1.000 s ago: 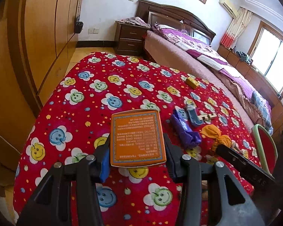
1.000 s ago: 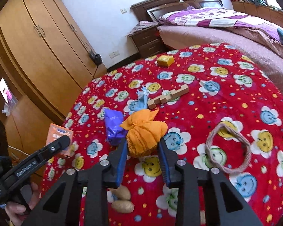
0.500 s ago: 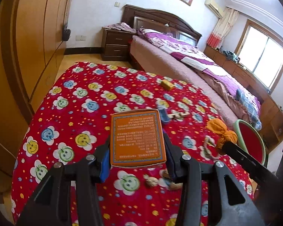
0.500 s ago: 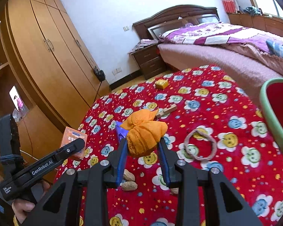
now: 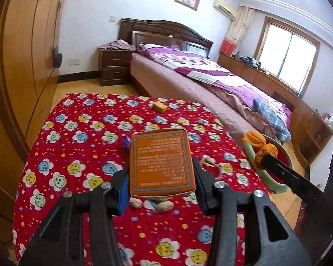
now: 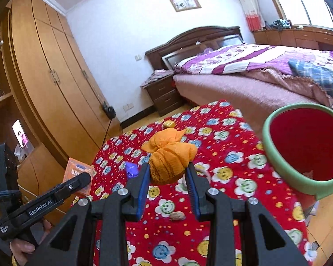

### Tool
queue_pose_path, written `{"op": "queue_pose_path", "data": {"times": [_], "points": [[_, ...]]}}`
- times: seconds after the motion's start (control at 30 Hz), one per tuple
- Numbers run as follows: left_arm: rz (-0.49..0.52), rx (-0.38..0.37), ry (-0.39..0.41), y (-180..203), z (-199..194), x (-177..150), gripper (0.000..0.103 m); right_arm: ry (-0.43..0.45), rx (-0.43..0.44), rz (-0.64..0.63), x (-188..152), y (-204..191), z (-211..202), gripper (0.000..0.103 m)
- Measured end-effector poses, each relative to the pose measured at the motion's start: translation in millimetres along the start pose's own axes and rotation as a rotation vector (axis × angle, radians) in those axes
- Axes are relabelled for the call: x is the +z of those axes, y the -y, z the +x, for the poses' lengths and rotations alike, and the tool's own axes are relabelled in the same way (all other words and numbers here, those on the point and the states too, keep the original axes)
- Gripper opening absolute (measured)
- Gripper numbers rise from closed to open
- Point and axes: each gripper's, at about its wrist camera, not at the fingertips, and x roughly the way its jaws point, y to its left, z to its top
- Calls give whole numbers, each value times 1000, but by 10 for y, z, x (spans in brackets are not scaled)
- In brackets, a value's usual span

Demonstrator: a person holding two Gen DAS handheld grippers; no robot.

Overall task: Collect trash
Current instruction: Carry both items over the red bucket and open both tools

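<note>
My left gripper (image 5: 161, 175) is shut on an orange printed box (image 5: 162, 161), held above the red flowered tablecloth (image 5: 77, 137). In the right wrist view that box (image 6: 77, 173) shows at the left behind the left gripper's finger. My right gripper (image 6: 168, 173) is shut on a crumpled orange cloth wad (image 6: 169, 155); the wad (image 5: 260, 145) also appears at the right of the left wrist view. A red bin with a green rim (image 6: 304, 148) stands off the table's right edge, near the wad.
On the cloth lie a purple wrapper (image 6: 131, 169), a small yellow block (image 5: 160, 106), a cord ring (image 5: 211, 164) and nut shells (image 5: 164, 206). A wardrobe (image 5: 22, 66) stands left, a bed (image 5: 211, 82) beyond the table. A hand (image 6: 22, 247) grips the left tool.
Both grippers rose and swung right with their loads. The red bin came into the right wrist view and grew close. The table's items slid lower and left in the frames.
</note>
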Motion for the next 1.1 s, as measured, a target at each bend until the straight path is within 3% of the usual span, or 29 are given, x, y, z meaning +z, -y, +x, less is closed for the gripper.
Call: {"op": "queue_pose_path", "data": {"times": [0.2,0.53,0.8,1.1], "points": [[50,-5,2,259,-39,-33,48,37,-21,-9,11,133,-255,35],[92,-75,-39,691,129,-17,48,110,-85,36,23,497,-612,35],[174,-139,-77,1194,497,-21,48,144,-190,122,14,1039,-737,36],[279,-214,-153,1822,1042,-53,48,114,-294,255,-68,1759,-643,37]]}}
